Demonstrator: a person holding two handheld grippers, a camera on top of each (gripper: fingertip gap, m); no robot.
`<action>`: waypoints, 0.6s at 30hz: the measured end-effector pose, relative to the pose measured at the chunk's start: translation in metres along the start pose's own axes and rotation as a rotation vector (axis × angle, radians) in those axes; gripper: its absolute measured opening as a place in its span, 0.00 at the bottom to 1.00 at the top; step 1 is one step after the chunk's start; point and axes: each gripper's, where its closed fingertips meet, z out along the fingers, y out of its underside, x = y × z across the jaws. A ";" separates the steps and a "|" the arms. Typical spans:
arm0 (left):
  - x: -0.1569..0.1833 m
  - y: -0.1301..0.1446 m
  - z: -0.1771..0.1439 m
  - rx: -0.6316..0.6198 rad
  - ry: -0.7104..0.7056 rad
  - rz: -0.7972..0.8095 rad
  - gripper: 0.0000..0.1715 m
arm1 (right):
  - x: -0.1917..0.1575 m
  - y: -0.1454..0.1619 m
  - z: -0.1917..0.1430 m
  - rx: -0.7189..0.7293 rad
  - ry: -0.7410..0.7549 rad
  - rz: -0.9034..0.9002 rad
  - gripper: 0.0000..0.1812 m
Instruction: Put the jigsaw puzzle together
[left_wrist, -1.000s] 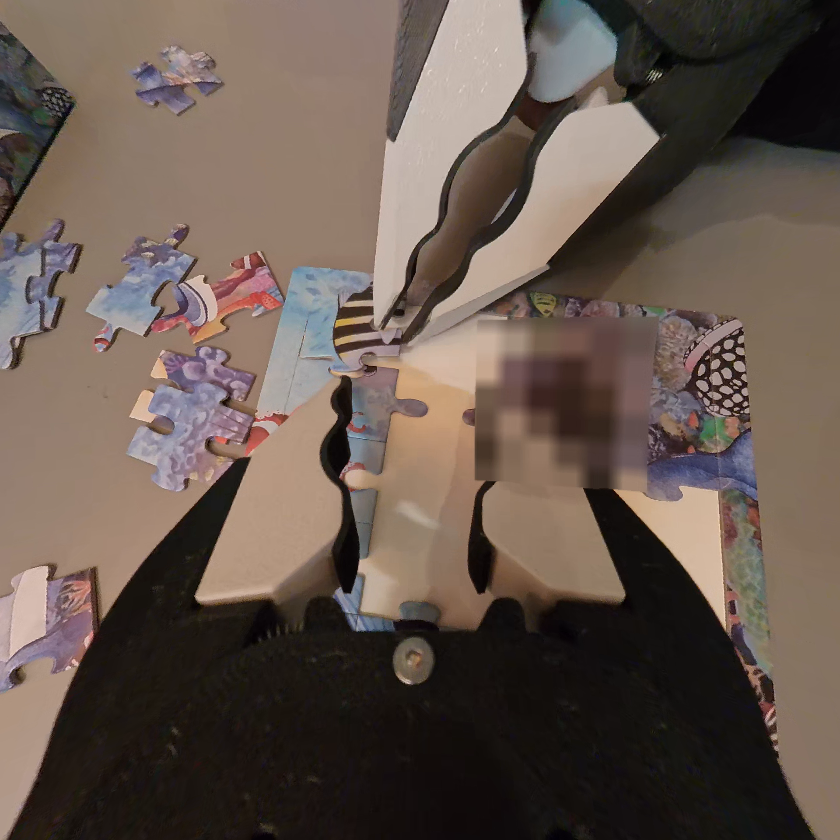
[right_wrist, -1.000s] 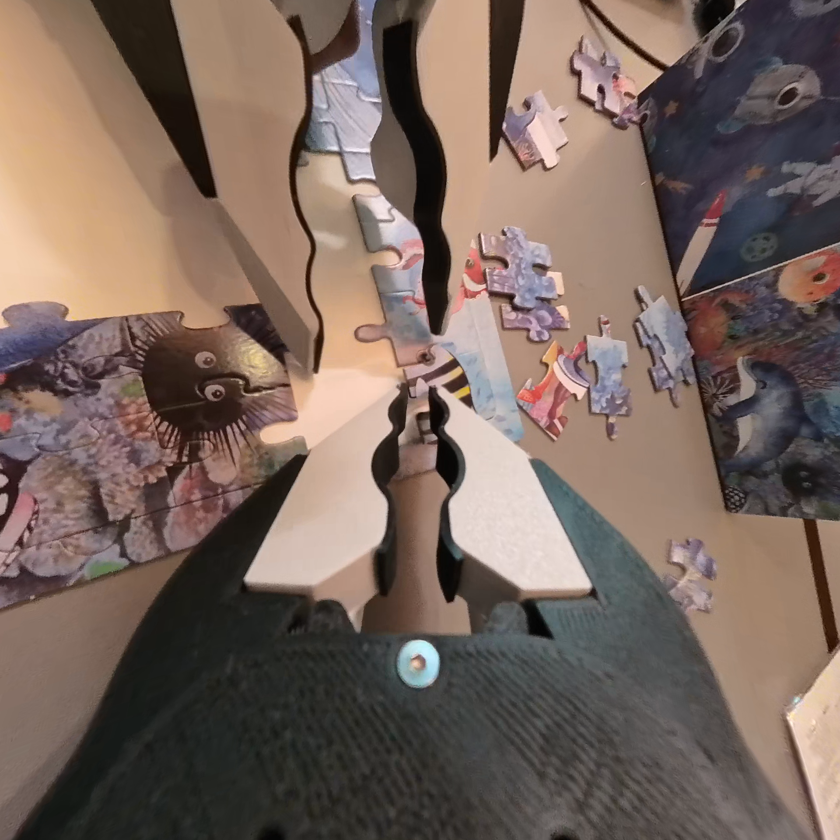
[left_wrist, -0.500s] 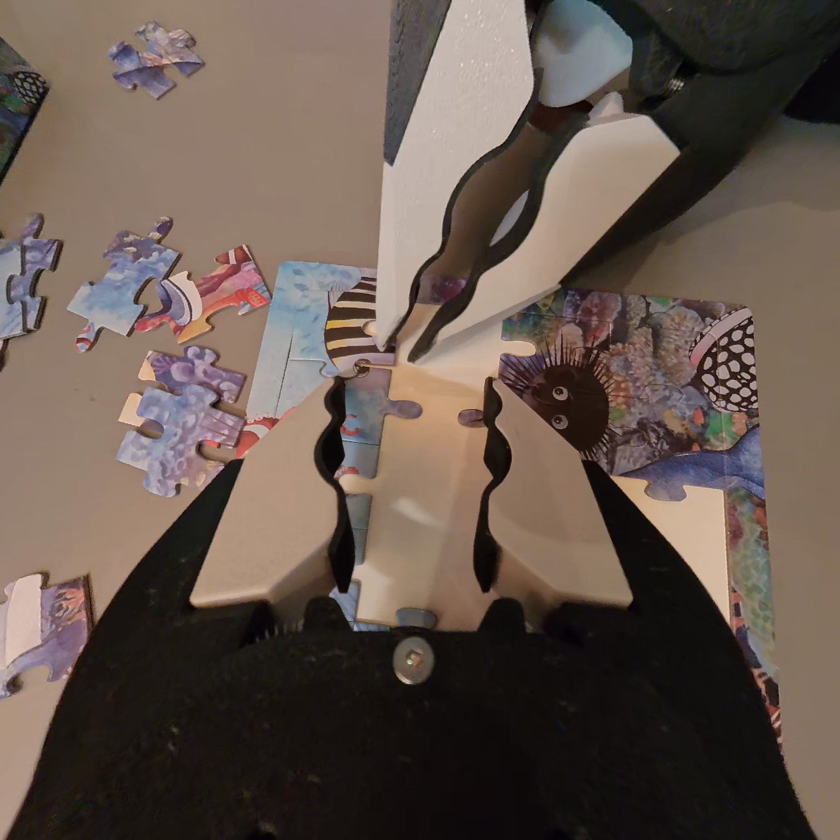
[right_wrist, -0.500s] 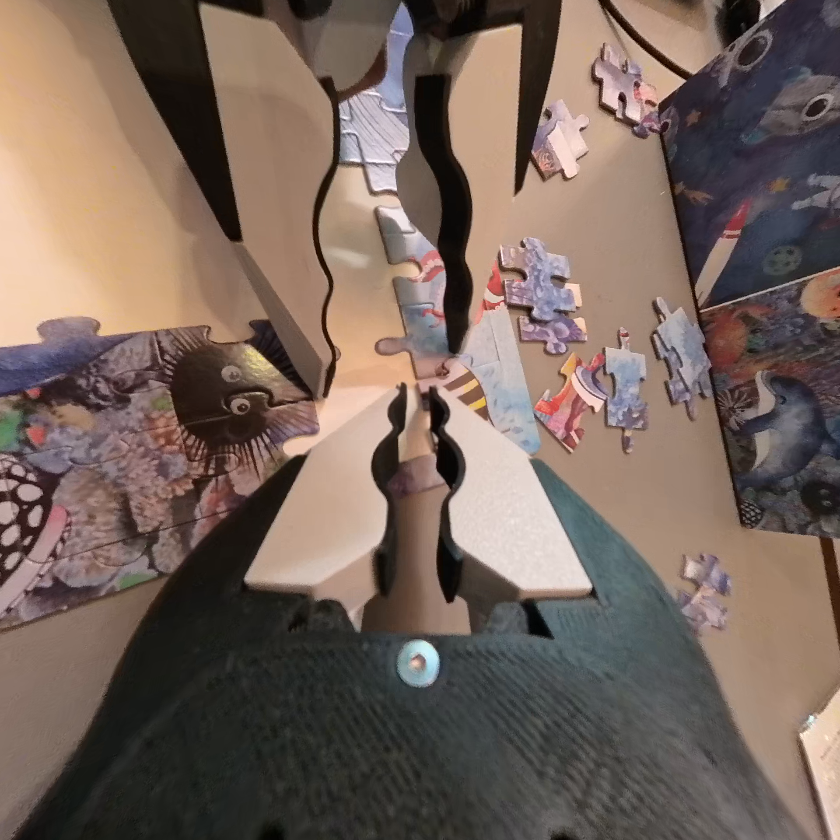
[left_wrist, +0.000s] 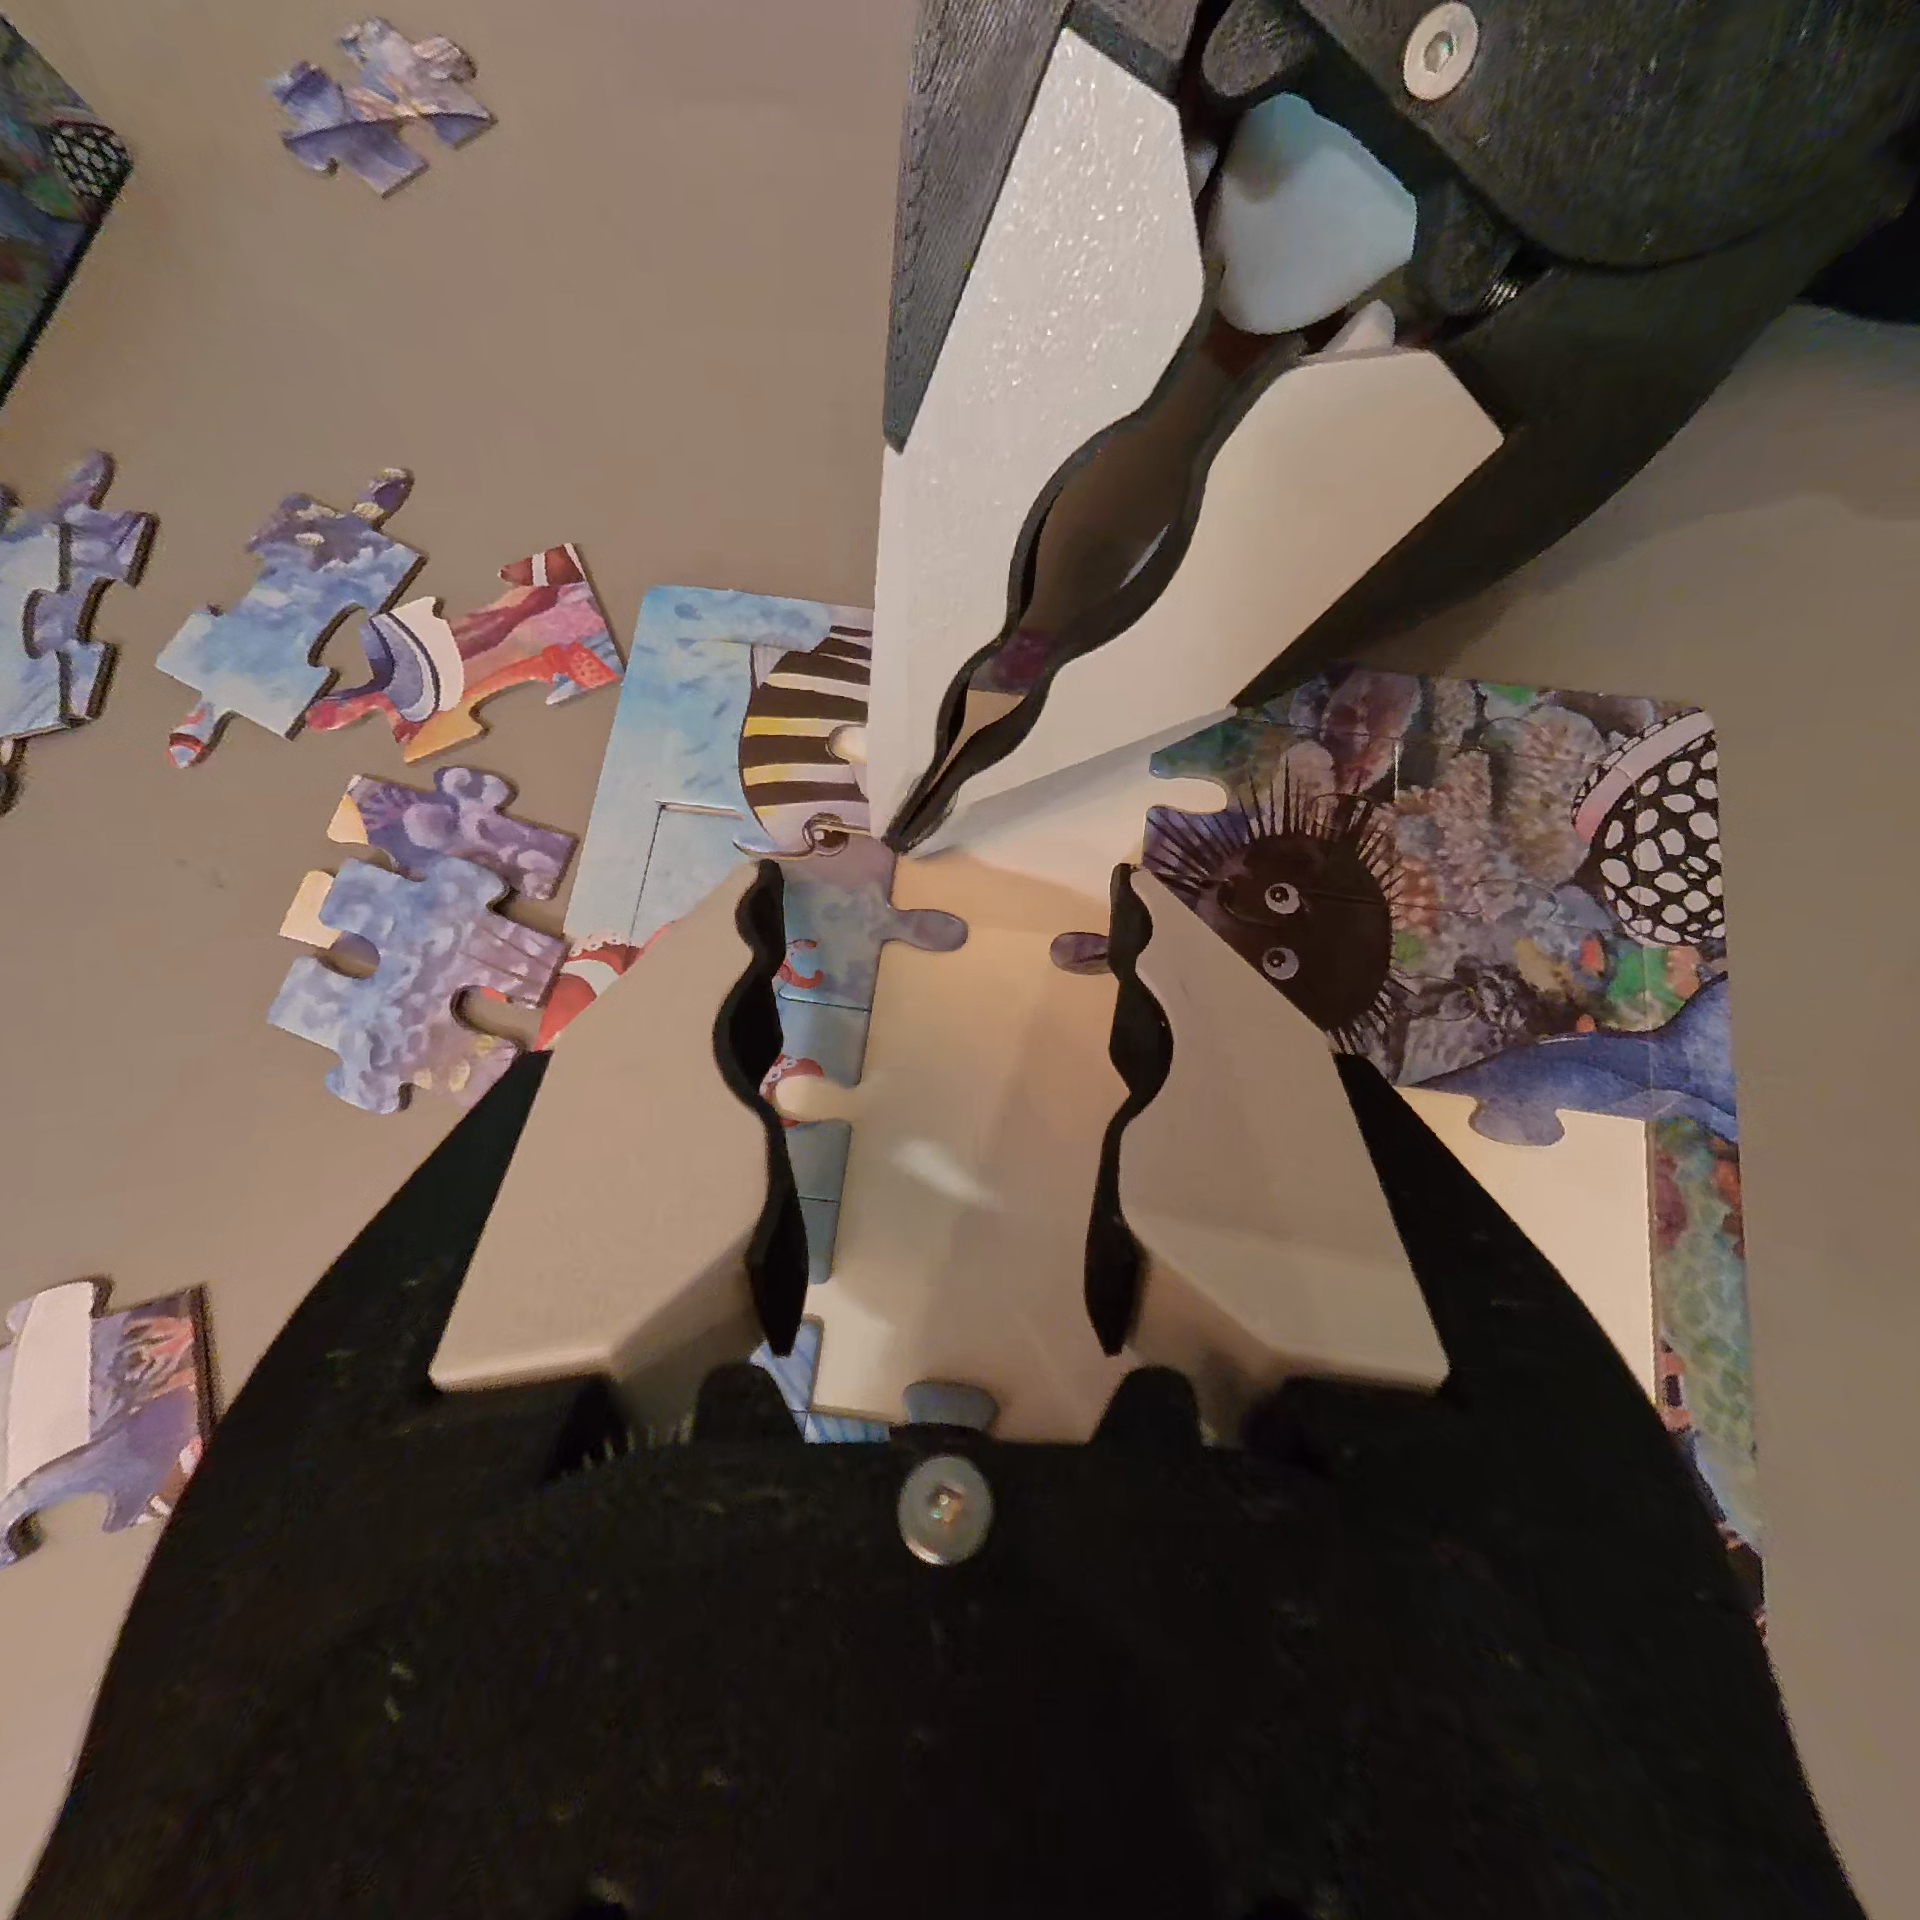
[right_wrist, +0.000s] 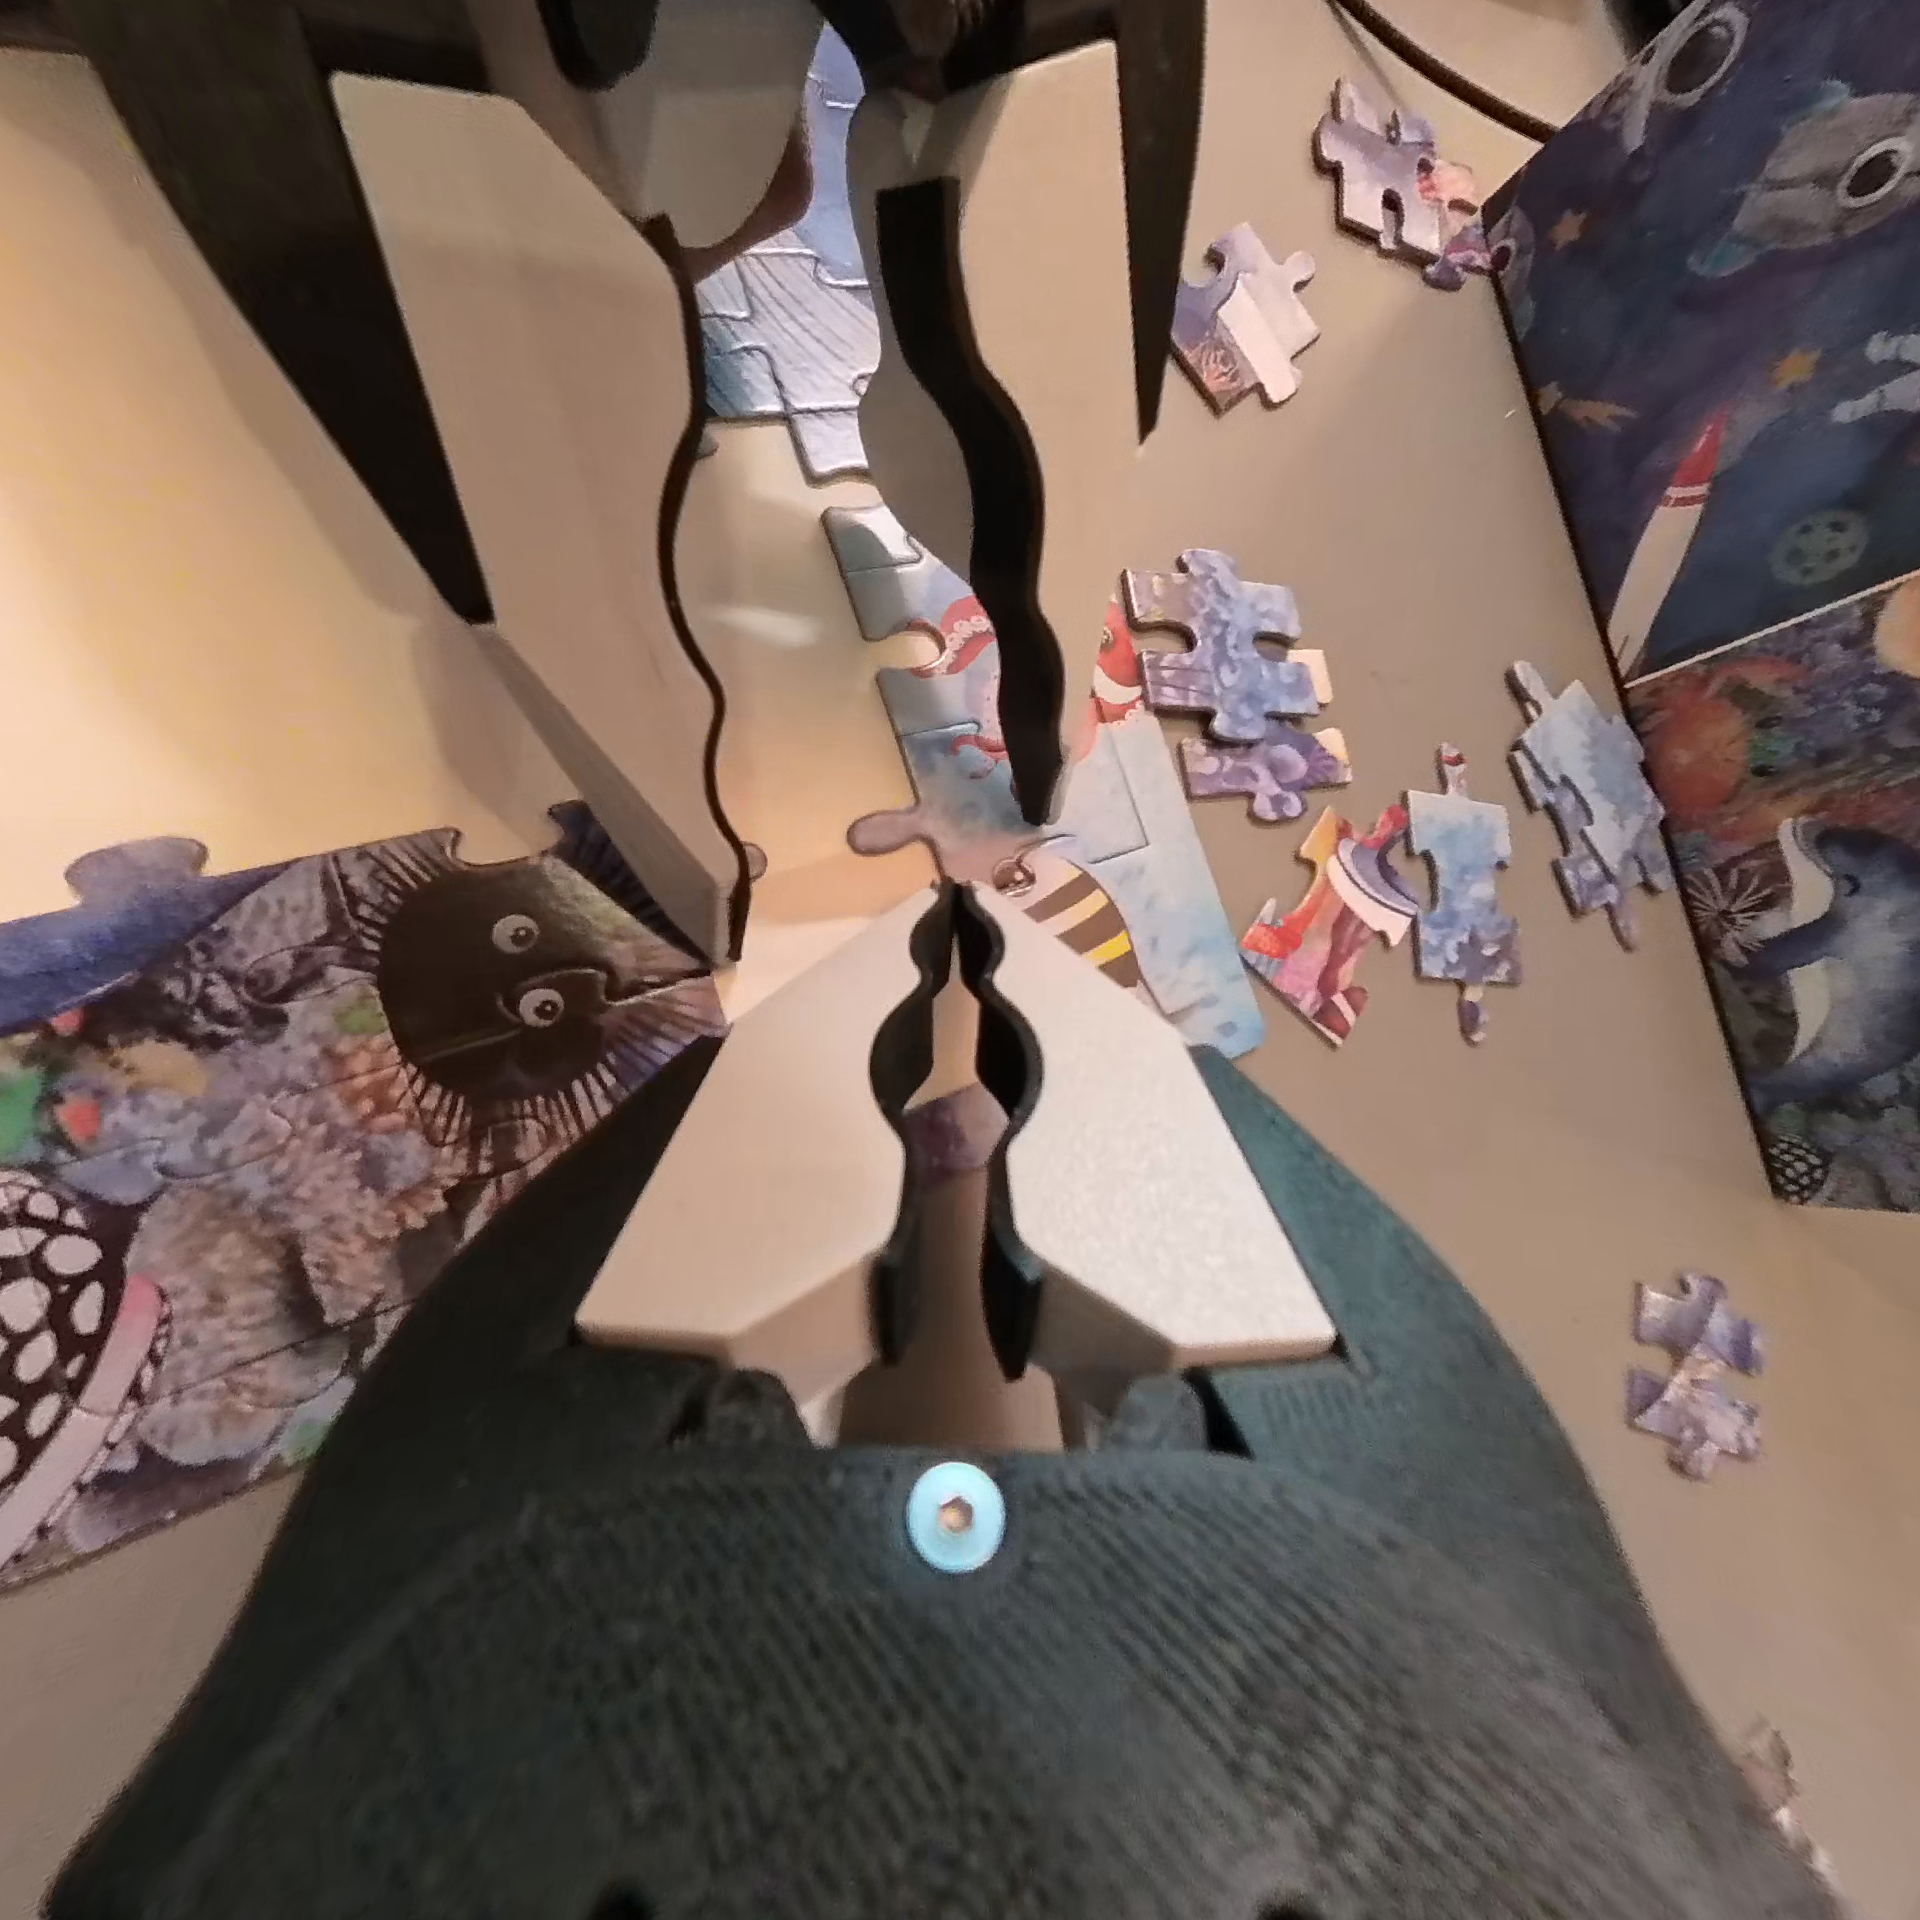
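Right claw (right_wrist: 954, 906) is pinched closed on a mostly hidden purple puzzle piece (right_wrist: 951, 1132), tips beside the striped fish (left_wrist: 805, 743). Left claw (left_wrist: 940, 899) gapes, holding nothing, covering part of the puzzle's unfilled middle.

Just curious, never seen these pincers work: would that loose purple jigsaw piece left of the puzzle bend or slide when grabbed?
The purple piece looks like flat, thick card, so probably stiff and light. Lying flush on the smooth table, it may slide if pushed. Its edge seems hard to pinch.
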 end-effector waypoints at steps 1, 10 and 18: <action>0.000 0.000 0.000 0.001 0.001 -0.001 0.36 | 0.000 0.000 0.000 0.000 0.001 -0.001 0.00; -0.002 0.001 -0.003 0.005 -0.012 0.008 0.36 | 0.015 -0.004 -0.009 0.085 -0.020 0.155 0.13; -0.005 0.003 -0.003 -0.001 -0.008 -0.026 0.36 | 0.005 0.001 0.001 0.067 -0.099 0.230 0.14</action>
